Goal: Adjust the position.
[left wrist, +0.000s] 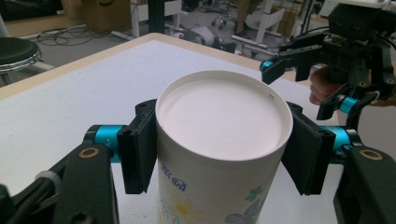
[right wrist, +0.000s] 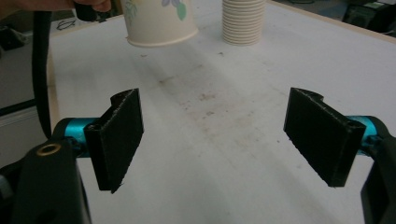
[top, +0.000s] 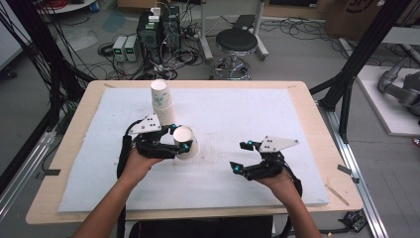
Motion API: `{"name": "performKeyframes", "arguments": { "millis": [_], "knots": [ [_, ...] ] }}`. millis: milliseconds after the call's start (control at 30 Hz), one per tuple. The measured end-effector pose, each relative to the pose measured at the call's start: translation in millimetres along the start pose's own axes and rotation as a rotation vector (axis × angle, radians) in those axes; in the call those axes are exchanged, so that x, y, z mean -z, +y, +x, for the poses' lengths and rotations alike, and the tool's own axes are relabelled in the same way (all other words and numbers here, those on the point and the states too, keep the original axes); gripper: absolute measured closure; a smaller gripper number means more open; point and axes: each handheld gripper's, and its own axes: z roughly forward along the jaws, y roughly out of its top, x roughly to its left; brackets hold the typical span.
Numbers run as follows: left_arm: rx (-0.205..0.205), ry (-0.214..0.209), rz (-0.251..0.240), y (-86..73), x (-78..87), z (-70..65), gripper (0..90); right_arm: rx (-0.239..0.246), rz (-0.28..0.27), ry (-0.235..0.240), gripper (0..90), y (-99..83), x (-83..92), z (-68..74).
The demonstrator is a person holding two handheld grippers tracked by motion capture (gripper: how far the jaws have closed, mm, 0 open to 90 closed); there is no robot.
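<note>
In the high view, the left gripper (top: 179, 139) clamps a paper cup (top: 186, 142) above the white mat (top: 237, 119), just in front of the stack of cups (top: 162, 101); the right gripper (top: 242, 156) hangs well apart with its jaws spread.

In the left gripper view, both pads press the cup's (left wrist: 219, 154) sides, its flat bottom towards the camera. Blue lettering, too small to read, and flowers mark its wall.

In the right gripper view, the cup (right wrist: 159, 21) hangs mouth-down, beyond the released jaws.
</note>
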Motion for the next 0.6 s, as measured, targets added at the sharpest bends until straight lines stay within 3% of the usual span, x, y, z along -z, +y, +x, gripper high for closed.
{"name": "performKeyframes", "arguments": {
  "millis": [233, 600],
  "knots": [
    [-0.011, -0.038, 0.007, 0.6, -9.3, -4.9, 35.2, 0.023, 0.006, 0.041, 20.2, 6.7, -12.6, 4.0],
    [-0.041, -0.132, 0.022, 1.9, -28.5, -18.1, 35.5, 0.046, 0.002, 0.095, 20.2, 11.2, -22.5, 10.7]
  ]
}}
